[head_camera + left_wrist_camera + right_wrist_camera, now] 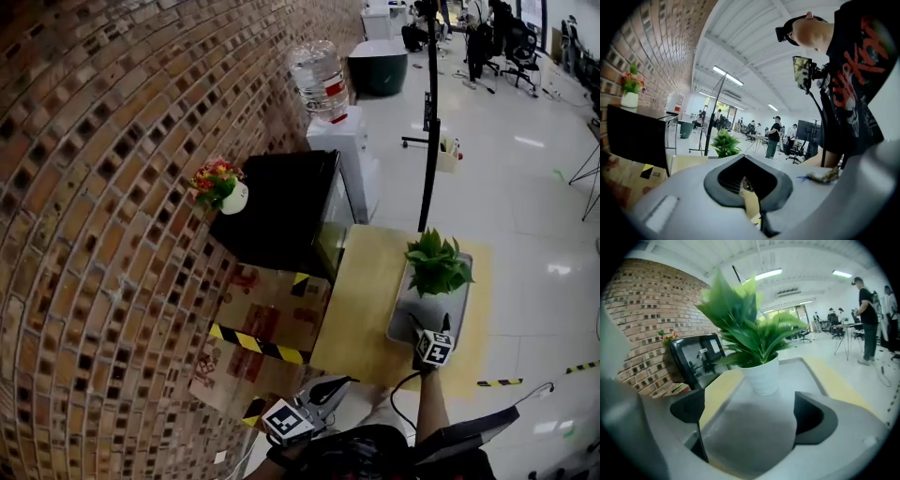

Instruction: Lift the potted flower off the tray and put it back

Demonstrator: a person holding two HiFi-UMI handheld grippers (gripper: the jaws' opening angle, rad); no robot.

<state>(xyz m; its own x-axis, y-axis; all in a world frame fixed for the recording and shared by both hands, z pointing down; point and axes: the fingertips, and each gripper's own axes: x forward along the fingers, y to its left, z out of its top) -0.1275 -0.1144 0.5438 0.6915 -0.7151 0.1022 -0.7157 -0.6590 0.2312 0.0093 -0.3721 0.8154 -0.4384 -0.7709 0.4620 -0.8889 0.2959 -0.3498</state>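
Pot (761, 376): upright on tray (813, 369), just ahead of your right gripper (751, 416) | its jaws wide apart, empty | left gripper (750, 192) closed | likely light, rigid, smooth, top-heavy | clamp pot wall, below leaves (745, 329)

Right gripper (431, 328) — jaws wide apart, left gripper (330, 386) — jaws together

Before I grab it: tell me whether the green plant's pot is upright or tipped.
Upright. The white pot stands flat on the grey tray, leaves pointing up.
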